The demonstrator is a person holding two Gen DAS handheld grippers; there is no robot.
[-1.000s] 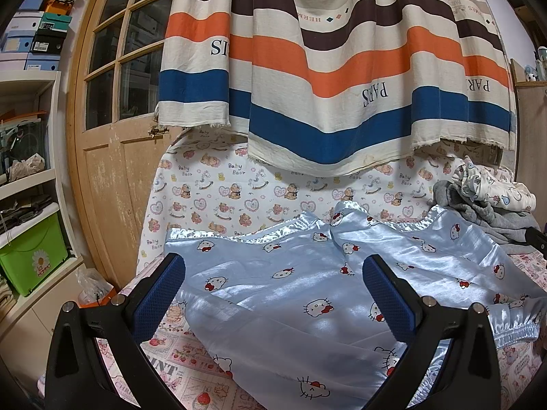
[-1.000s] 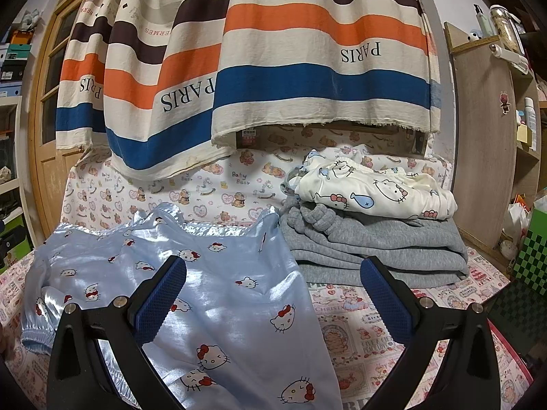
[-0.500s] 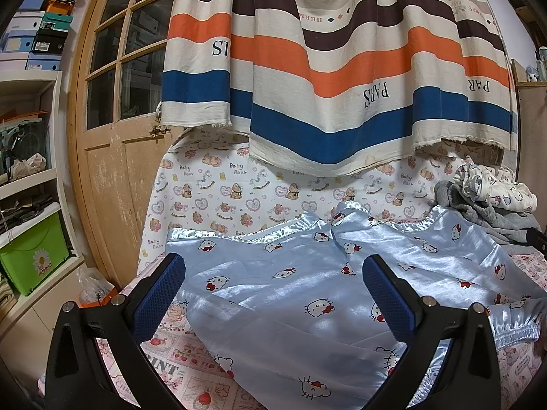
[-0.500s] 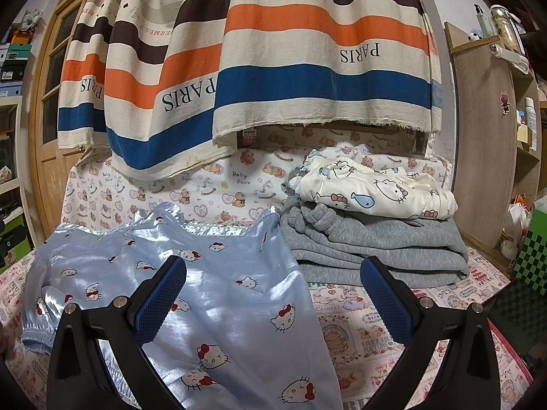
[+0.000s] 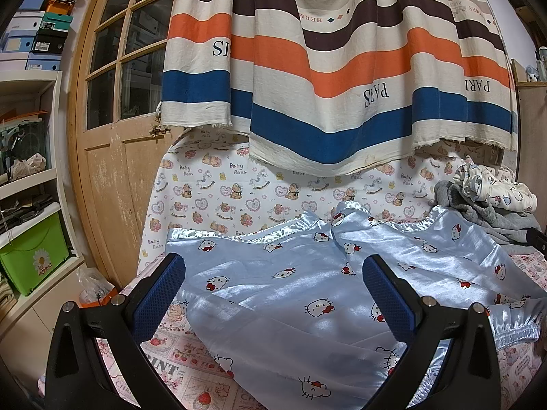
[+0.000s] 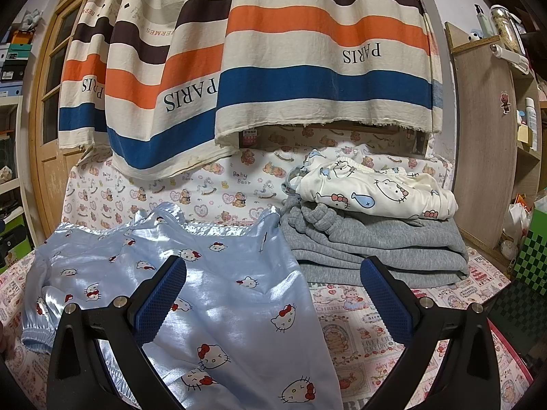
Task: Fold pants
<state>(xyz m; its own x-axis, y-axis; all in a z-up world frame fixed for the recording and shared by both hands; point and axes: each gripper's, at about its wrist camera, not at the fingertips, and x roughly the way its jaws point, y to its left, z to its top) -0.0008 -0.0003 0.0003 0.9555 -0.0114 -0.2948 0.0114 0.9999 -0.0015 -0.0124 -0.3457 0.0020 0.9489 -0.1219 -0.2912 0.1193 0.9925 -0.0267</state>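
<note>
Two grippers are hovering with jaws spread wide, holding nothing: the left gripper (image 5: 273, 294) and the right gripper (image 6: 273, 294). Below them, the light-blue satin pants (image 6: 218, 287) are lying spread flat on the printed bedsheet (image 6: 376, 321), so no fold appears started. Farther back, a stack of folded garments (image 6: 372, 239) is sitting just beside the pants, with a striped cloth (image 6: 307, 68) hanging behind.
</note>
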